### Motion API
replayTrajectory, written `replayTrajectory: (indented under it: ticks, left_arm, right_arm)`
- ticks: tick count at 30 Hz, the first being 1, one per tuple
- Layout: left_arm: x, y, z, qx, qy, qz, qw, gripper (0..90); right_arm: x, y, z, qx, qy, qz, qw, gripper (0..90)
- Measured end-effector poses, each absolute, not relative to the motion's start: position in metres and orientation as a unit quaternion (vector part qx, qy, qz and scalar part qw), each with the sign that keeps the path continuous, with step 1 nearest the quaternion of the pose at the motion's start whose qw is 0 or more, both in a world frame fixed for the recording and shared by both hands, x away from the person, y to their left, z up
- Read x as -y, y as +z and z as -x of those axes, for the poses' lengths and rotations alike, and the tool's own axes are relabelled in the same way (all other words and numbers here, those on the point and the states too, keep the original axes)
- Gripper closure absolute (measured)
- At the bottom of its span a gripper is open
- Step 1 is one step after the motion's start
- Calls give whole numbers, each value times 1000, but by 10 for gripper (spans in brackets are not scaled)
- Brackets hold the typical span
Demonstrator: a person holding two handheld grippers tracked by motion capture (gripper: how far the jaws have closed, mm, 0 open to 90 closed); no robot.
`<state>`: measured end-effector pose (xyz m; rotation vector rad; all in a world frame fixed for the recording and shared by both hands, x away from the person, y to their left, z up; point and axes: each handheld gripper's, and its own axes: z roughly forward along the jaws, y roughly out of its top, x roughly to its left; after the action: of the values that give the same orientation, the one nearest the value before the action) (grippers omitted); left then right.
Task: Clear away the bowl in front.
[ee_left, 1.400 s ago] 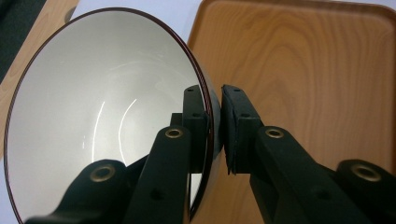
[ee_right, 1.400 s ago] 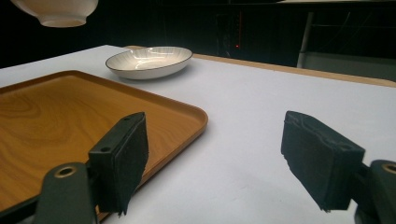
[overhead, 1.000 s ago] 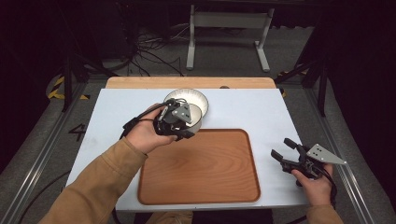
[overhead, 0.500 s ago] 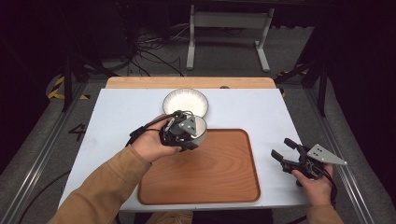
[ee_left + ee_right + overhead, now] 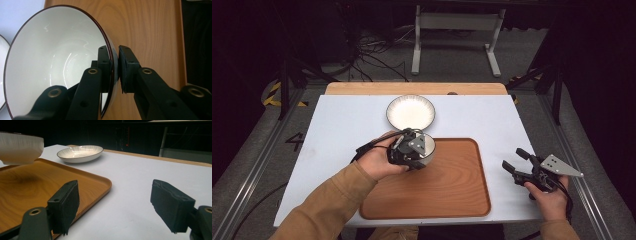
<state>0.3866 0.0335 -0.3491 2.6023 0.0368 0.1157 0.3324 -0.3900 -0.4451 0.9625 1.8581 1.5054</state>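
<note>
One plate [image 5: 410, 111], beyond tray [image 5: 452, 190], bowl [image 5: 426, 148]

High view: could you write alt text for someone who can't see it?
The left gripper pinches the rim of a white bowl over the far left corner of a wooden tray. A plate sits beyond on the white table; the right gripper waits open beside the tray.

The left gripper [image 5: 421, 150] has carried the bowl [image 5: 428, 148] nearer, lower, over the tray's [image 5: 452, 190] far-left corner.
</note>
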Motion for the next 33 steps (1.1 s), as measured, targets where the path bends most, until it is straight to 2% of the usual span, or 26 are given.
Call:
replayTrajectory:
  ticks: [22,33]
  left_arm:
    - [-19,-376,-383,-2,23,-973,229,803]
    - [-15,-379,-381,6,33,-975,219,800]
  right_arm:
    - [390,-445,-332,-694,560,-357,278,244]
    - [390,-445,-332,-694,559,-357,278,244]
